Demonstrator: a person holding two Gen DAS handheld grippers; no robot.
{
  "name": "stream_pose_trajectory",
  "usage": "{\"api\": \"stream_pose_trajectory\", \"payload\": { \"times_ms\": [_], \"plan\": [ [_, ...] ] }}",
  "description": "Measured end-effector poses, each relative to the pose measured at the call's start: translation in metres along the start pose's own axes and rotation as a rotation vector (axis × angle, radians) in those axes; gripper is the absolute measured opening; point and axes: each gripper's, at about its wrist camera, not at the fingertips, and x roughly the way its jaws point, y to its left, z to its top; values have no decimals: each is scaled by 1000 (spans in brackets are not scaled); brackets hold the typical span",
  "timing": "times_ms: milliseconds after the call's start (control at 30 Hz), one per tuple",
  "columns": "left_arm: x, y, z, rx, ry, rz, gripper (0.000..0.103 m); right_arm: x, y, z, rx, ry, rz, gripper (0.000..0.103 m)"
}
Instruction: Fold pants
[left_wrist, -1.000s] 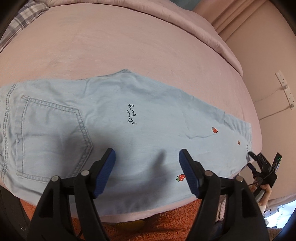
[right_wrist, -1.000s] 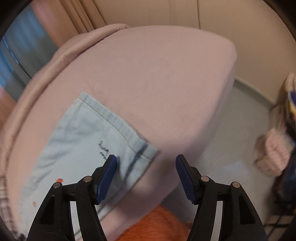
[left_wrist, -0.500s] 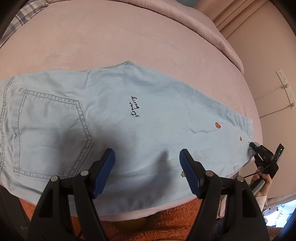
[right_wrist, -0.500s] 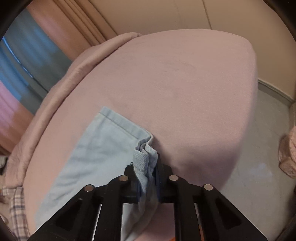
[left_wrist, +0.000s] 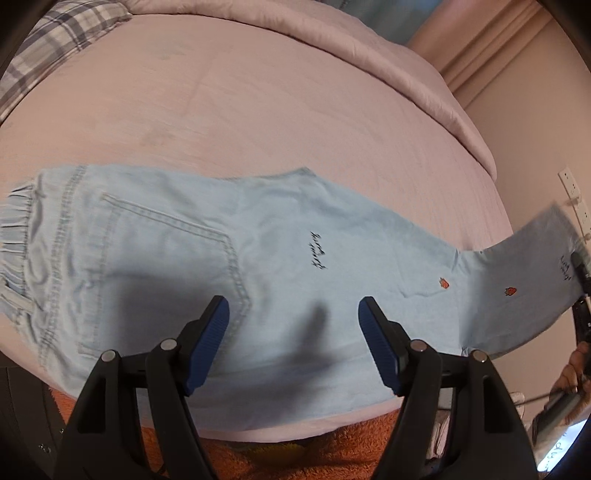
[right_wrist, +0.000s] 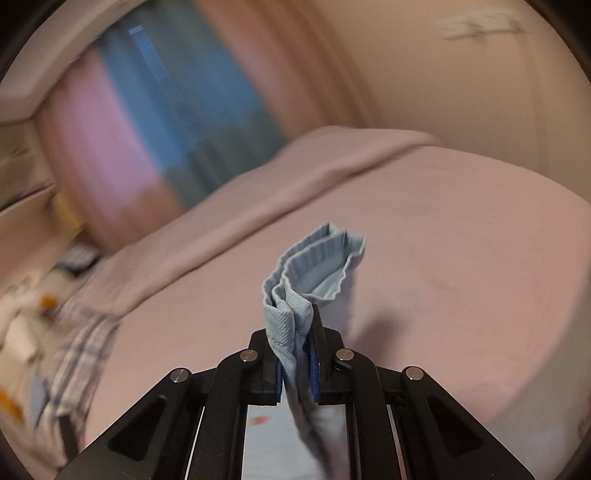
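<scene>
Pants: light-blue denim pants with small strawberry marks lie flat across the pink bed cover, waistband at 9 o'clock, leg end raised at 3 o'clock.
Left gripper: black, blue-padded left gripper hangs above the seat, jaws spread, holding nothing.
Right gripper: right gripper has its jaws clenched on the bunched leg hem, lifted above the bed.
Background: plaid pillow at 11 o'clock.

Ahead of your claws spreads a pink bed; curtains and a blue window beyond, beige wall right.
</scene>
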Motion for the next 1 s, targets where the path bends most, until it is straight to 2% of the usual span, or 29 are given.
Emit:
{"api": "stream_pose_trajectory", "payload": {
  "times_ms": [100,167,200,267,367,500,667,767,800,833,900,1000],
  "plan": [
    [-5,6,-1,-11,-16,14,73,11,47,-12,-87,49,101,12],
    [-8,10,-2,-16,-25,25,74,25,85,-28,-153,120,205,12],
    [-9,12,-3,-17,-26,35,74,34,94,-31,-172,141,228,12],
    [-9,15,-5,-20,-27,47,74,51,125,-56,-251,209,261,12],
    [-12,22,-7,-29,-29,55,74,75,153,-90,-354,302,264,12],
    [-13,28,-9,-46,-29,59,75,100,158,-125,-360,459,295,12],
    [-11,31,-7,-54,-13,53,77,125,164,-167,-415,603,235,13],
    [-8,26,-3,-47,-3,28,78,125,159,-173,-432,646,212,15],
    [-8,26,-2,-45,0,13,78,124,157,-170,-421,657,219,21],
    [-7,24,0,-43,6,-7,78,123,156,-166,-410,664,228,38],
    [-3,18,3,-42,15,-34,78,112,150,-150,-364,642,263,62],
    [8,6,7,-25,41,-63,78,97,140,-132,-331,572,272,64]
  ]
}}
